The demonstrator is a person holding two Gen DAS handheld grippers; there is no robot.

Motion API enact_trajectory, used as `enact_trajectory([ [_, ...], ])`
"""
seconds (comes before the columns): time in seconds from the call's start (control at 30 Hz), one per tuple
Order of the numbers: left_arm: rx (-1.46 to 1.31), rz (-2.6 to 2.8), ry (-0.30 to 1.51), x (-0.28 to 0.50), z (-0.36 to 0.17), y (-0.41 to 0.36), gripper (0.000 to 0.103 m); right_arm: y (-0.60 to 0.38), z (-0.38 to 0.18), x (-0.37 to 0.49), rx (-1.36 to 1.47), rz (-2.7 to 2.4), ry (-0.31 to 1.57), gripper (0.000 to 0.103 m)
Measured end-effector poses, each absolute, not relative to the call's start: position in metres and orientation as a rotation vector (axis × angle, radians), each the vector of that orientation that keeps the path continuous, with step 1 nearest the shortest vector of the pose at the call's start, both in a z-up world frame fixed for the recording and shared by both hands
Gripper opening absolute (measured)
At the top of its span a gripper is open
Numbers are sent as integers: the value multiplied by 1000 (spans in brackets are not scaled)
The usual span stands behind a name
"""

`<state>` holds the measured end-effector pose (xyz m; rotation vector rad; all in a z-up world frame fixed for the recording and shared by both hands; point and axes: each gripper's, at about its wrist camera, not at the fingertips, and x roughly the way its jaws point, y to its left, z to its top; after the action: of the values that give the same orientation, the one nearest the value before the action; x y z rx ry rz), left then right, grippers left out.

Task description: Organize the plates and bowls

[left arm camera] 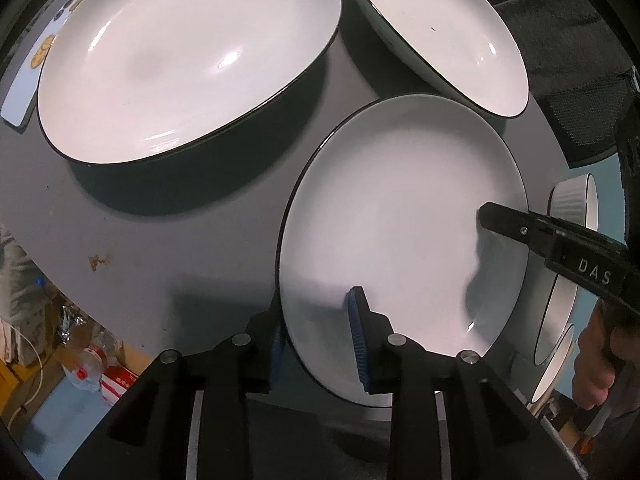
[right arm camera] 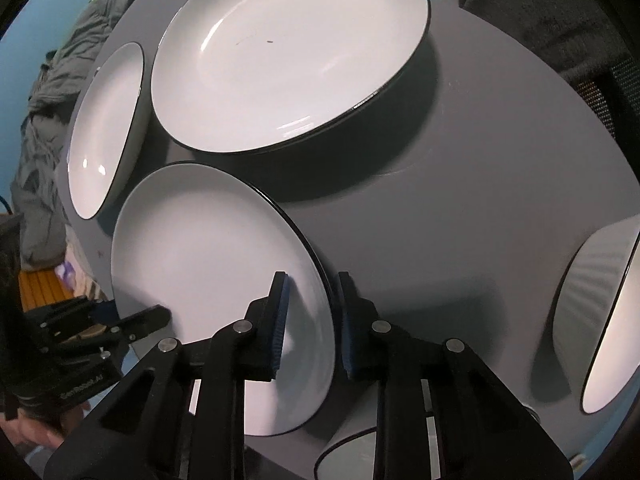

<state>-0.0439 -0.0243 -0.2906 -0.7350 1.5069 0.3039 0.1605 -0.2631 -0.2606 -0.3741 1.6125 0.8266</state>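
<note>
A white plate with a thin black rim [left arm camera: 400, 240] is held between both grippers above the grey table [left arm camera: 180, 248]. My left gripper [left arm camera: 320, 340] straddles its near-left rim, one blue pad above and one below. My right gripper [right arm camera: 312, 320] straddles the opposite rim of the same plate [right arm camera: 208, 248]; its finger also shows in the left wrist view [left arm camera: 520, 228]. Two large white bowls with dark outsides stand behind it: one [left arm camera: 180, 56] at the left, also in the right wrist view [right arm camera: 108, 128], and one [left arm camera: 448, 32] at the right, also in the right wrist view [right arm camera: 288, 56].
A ribbed white bowl [right arm camera: 600, 320] stands at the table's right, also seen in the left wrist view [left arm camera: 572, 200]. Another small bowl rim [right arm camera: 348, 456] shows under my right gripper. A white card [left arm camera: 28, 80] lies at the table's far left. Clutter lies on the floor beyond the table edge.
</note>
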Motion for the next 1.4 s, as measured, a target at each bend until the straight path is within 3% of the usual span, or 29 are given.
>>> enact_trajectory([
  [0.47, -669, 394, 1541, -61, -275, -16, 27, -237, -257, 127, -320, 874, 1654, 13],
  [0.87, -706, 390, 1520, -59, -257, -16, 26, -233, -249, 114, -315, 900, 1643, 12],
  [1.4, -591, 328, 1476, 9, -215, -7, 26, -239, -220, 141, -184, 849, 1597, 12],
])
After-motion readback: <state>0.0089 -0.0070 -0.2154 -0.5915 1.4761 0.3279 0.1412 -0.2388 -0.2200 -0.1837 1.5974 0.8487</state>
